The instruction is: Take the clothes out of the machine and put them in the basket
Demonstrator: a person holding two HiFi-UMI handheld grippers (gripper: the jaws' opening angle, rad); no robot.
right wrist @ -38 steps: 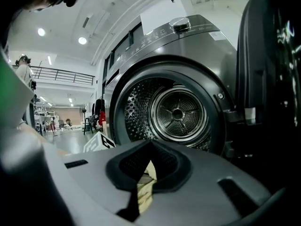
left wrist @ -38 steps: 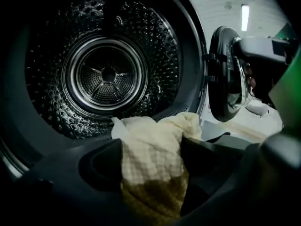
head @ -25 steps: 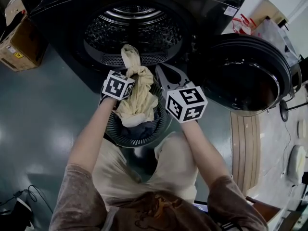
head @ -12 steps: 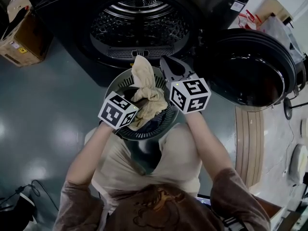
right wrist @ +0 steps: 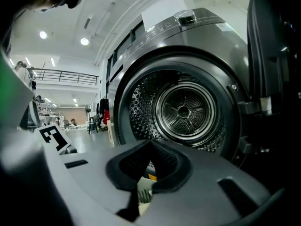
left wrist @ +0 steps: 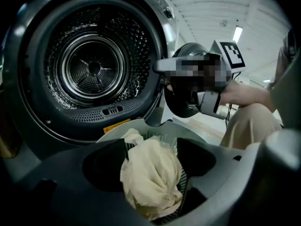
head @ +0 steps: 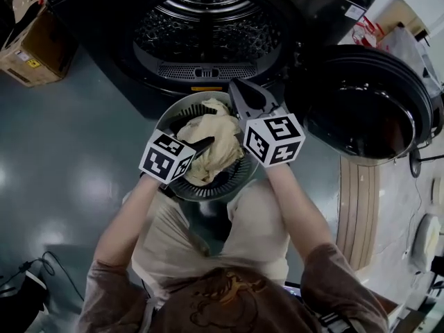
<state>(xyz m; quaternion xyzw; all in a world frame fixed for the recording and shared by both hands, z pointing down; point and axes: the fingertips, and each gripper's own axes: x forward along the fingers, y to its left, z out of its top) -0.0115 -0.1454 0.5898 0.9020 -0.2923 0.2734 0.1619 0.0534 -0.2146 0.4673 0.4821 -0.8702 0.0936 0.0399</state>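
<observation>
Over the basket (head: 179, 111), just opening the left gripper (head: 200, 144) wide, leaving the cream cloth (head: 220, 151) lying loose inside between its jaws. Holding the right gripper (head: 237, 92) pinched shut, empty, before the drum (head: 208, 30). Best lifting the left straight up, avoiding dragging fabric out.

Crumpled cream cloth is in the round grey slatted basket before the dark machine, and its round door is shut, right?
No: the head view shows the round door swung open. The cream cloth does lie in the grey slatted basket before the dark machine.
</observation>
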